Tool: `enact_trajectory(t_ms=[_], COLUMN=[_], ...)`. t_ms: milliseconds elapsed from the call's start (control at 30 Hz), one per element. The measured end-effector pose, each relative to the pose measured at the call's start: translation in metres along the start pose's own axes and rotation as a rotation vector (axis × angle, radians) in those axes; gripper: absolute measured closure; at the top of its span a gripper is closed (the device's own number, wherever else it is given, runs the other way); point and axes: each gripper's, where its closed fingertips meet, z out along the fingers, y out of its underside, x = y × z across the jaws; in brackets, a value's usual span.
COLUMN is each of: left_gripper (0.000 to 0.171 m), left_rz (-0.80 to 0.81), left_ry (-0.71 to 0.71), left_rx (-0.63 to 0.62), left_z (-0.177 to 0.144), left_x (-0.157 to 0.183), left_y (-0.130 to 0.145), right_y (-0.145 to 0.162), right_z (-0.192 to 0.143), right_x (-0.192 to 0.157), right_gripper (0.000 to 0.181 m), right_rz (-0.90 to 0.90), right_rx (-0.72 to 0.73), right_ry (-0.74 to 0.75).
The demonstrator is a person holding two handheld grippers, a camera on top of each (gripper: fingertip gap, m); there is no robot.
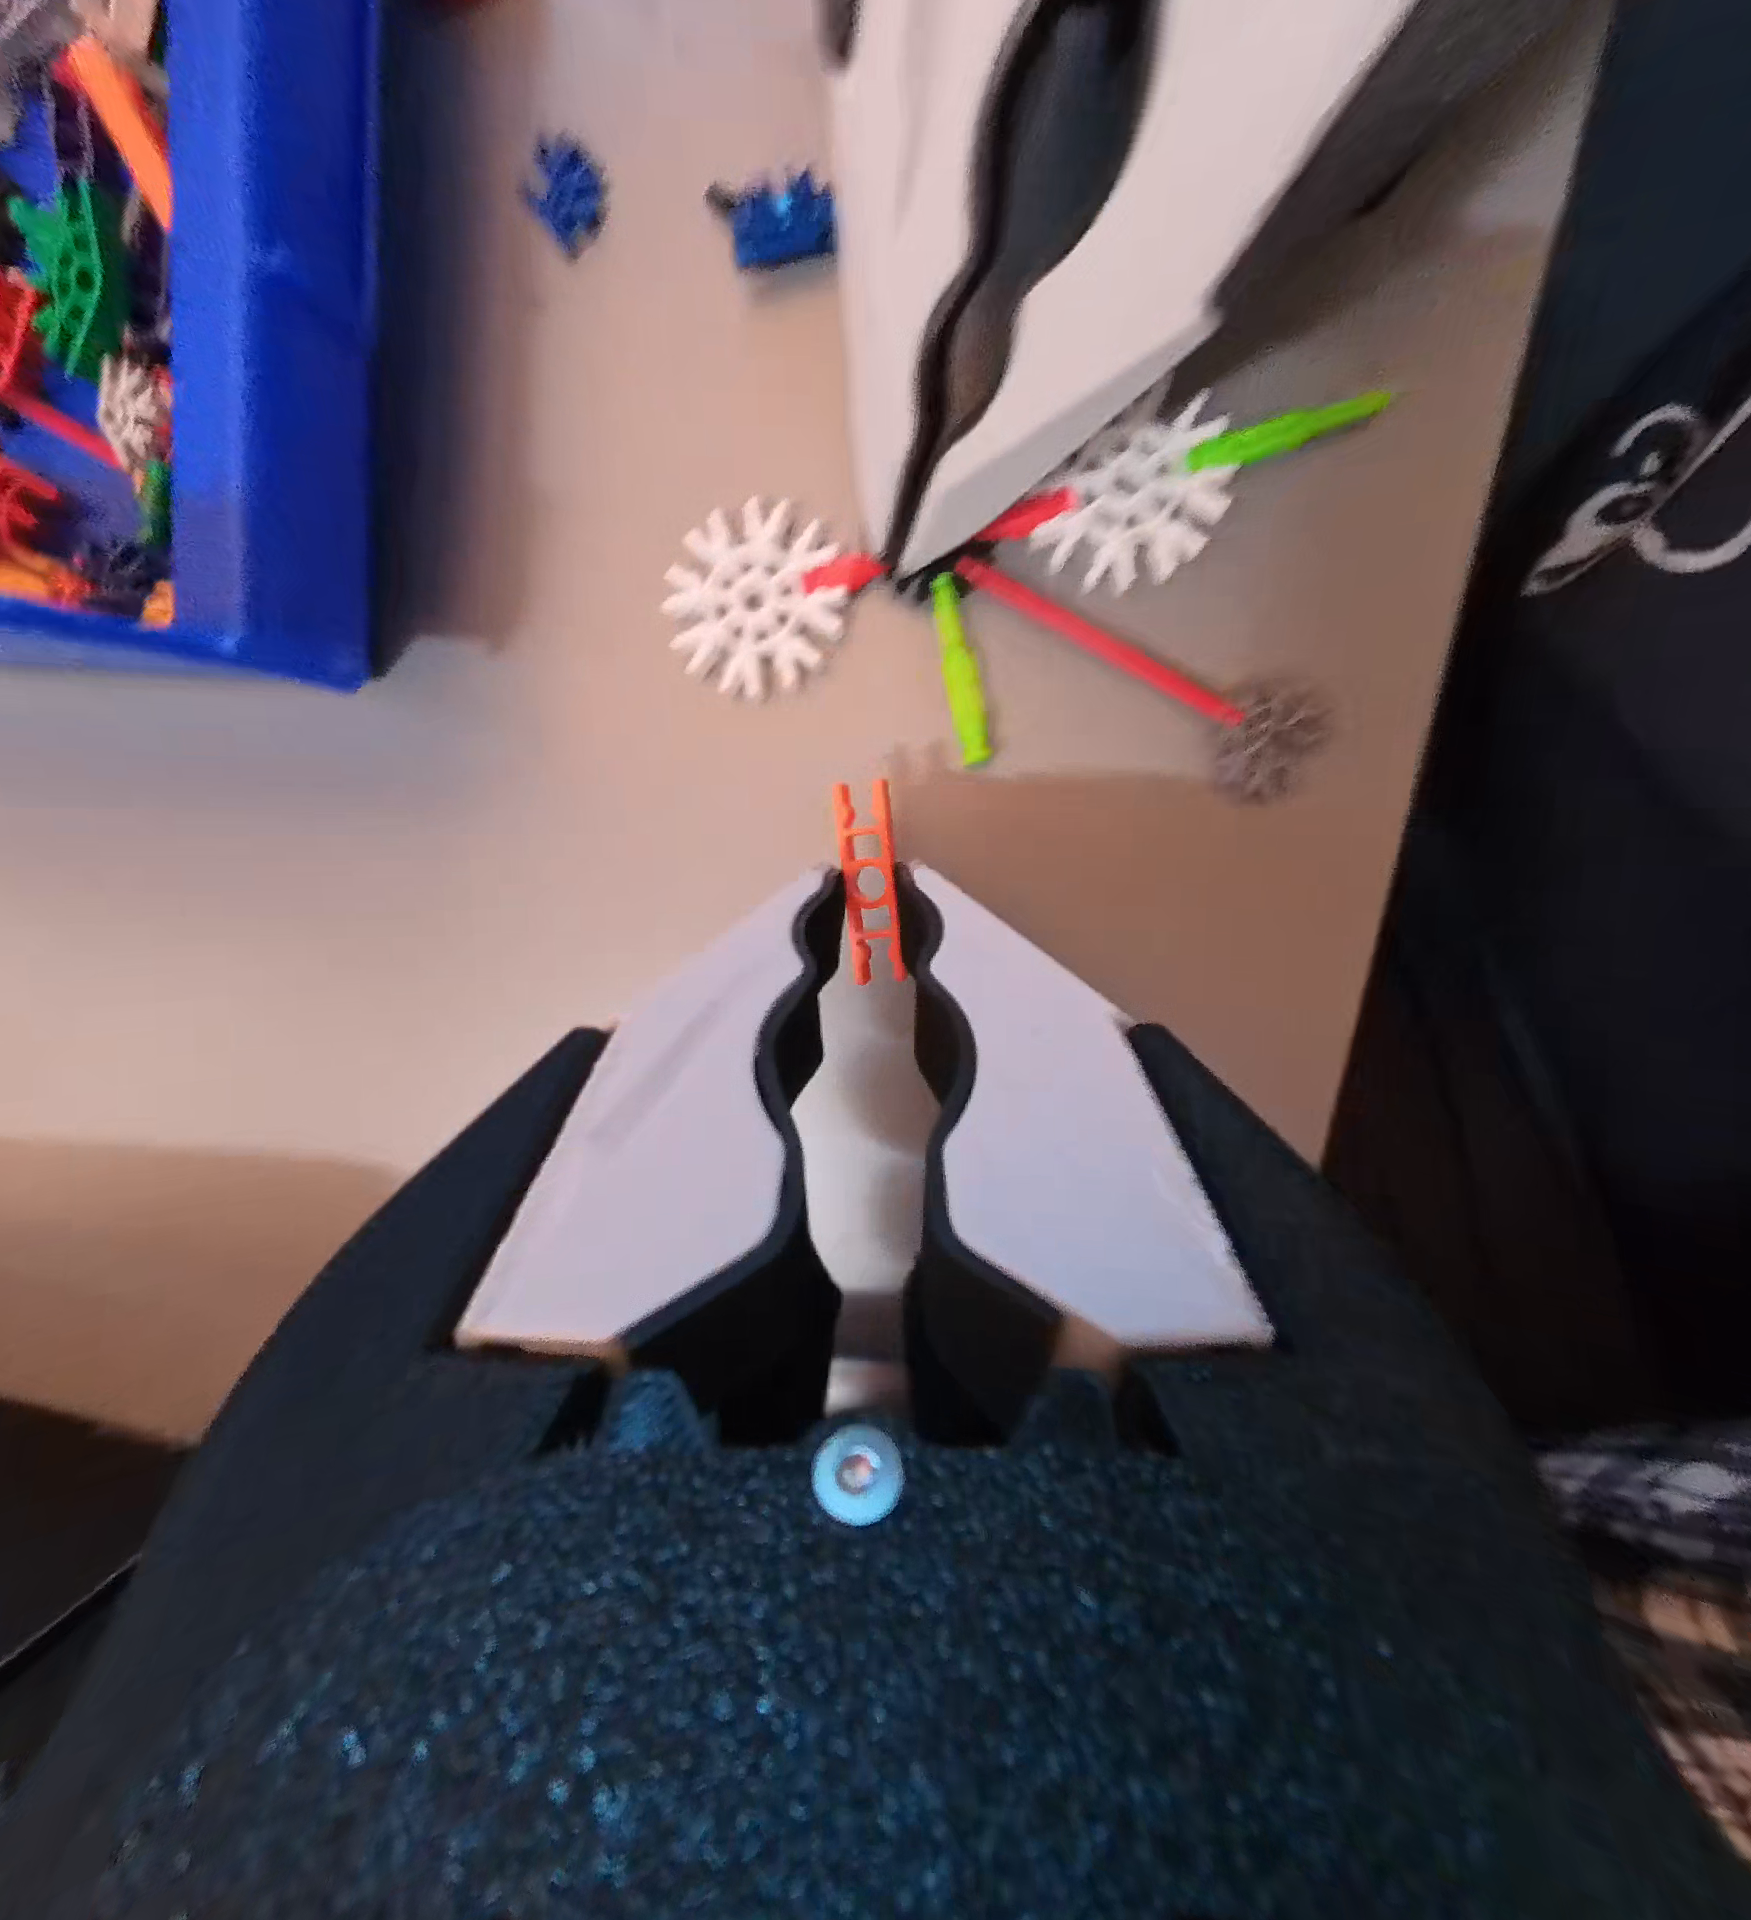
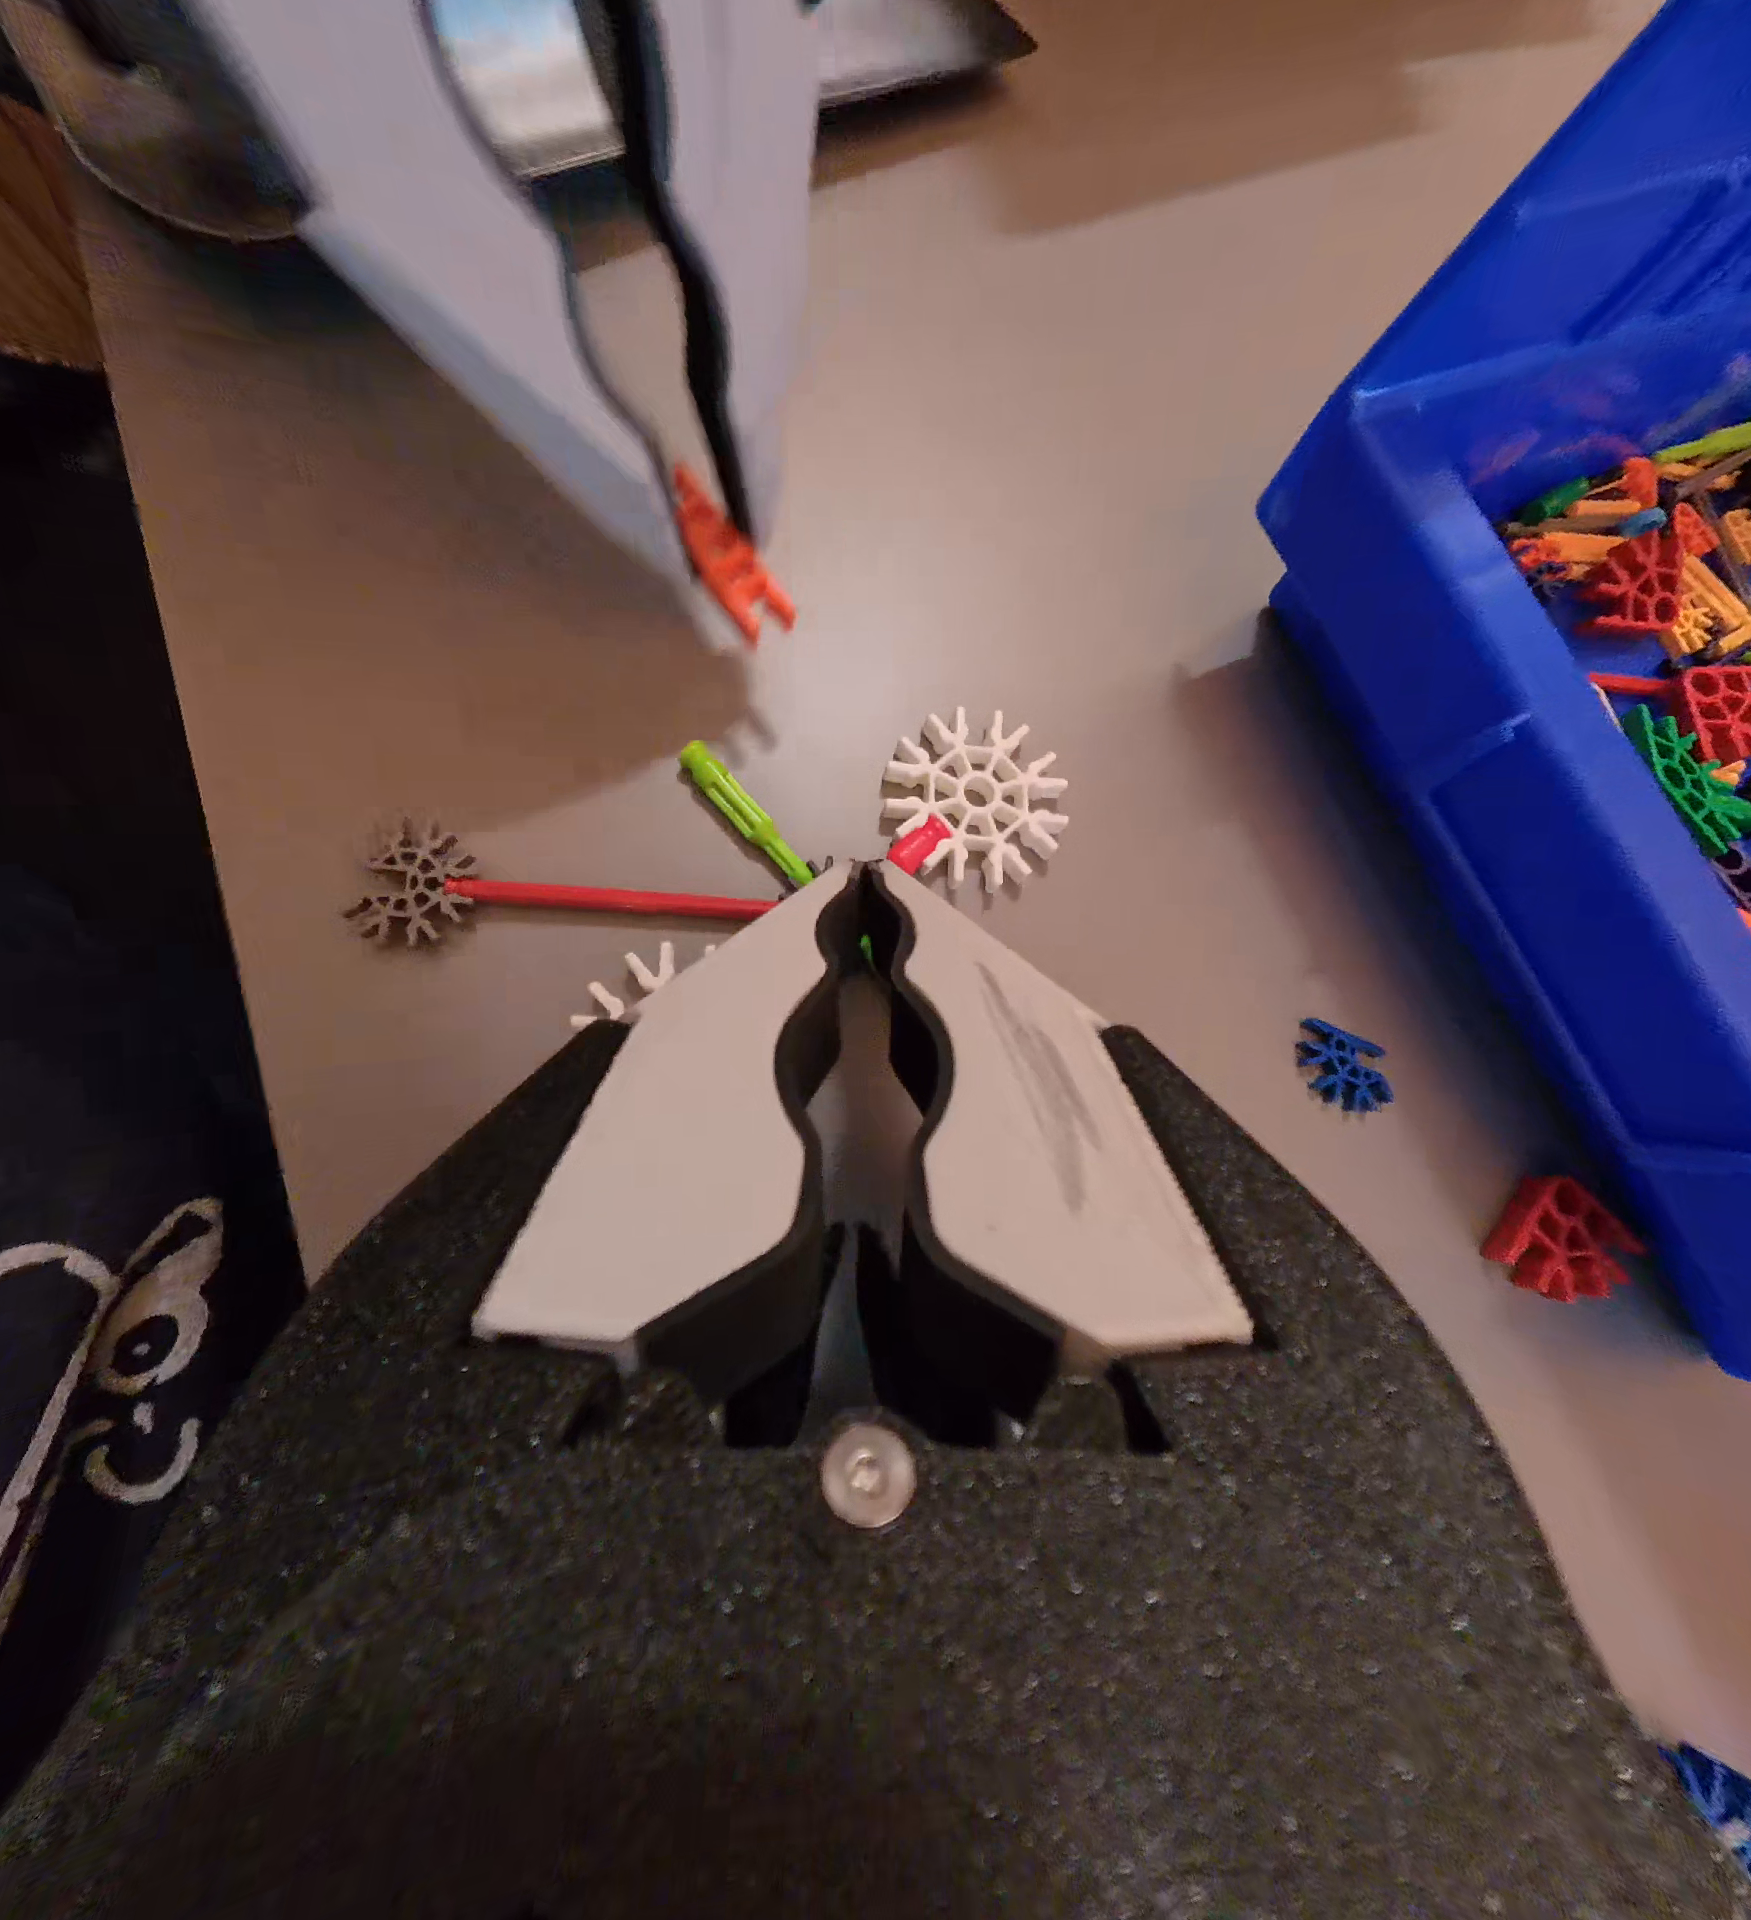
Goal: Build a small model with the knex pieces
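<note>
My left gripper (image 1: 871, 873) is shut on a small orange connector (image 1: 871, 904), held above the beige table; it also shows in the right wrist view (image 2: 731, 566). My right gripper (image 2: 863, 878) is shut on the middle of a rod-and-connector assembly lying on the table. From that middle, a short red rod runs to a white snowflake connector (image 2: 975, 795), a long red rod (image 2: 611, 899) runs to a grey snowflake connector (image 2: 414, 883), and a green rod (image 2: 741, 810) sticks out. A second white snowflake (image 1: 1136, 509) with a green rod (image 1: 1286, 426) lies partly hidden under the right gripper.
A blue bin (image 2: 1473, 727) full of coloured connectors and rods stands beside the assembly; it also shows in the left wrist view (image 1: 268, 364). A loose blue connector (image 2: 1344, 1062) and a red one (image 2: 1557, 1236) lie near it. A person's dark printed clothing (image 2: 71, 1039) is at the table edge. My right fingertips sit around 7 centimeters from my left ones.
</note>
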Motion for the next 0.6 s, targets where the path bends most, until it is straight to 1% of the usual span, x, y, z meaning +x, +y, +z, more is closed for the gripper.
enact_trajectory(t_ms=[100,267,400,600], left_gripper=[0.163,0.163,0.163,0.163], left_rz=[0.033,0.059,0.047,0.003], left_ry=[-0.013,-0.058,-0.041,-0.064], left_rx=[-0.014,-0.07,-0.086,-0.106], left_z=[0.005,0.012,0.016,0.019], left_x=[0.011,0.006,0.011,0.009], left_y=[-0.008,-0.004,-0.006,-0.006], right_y=[-0.002,-0.004,-0.004,-0.005], right_z=[0.004,0.007,0.007,0.008], right_x=[0.005,0.011,0.011,0.012], right_gripper=[0.181,0.181,0.181,0.181], right_rz=[-0.013,-0.005,-0.001,-0.004], right_rx=[0.0,0.01,0.012,0.012], right_ry=[0.031,0.045,0.051,0.064])
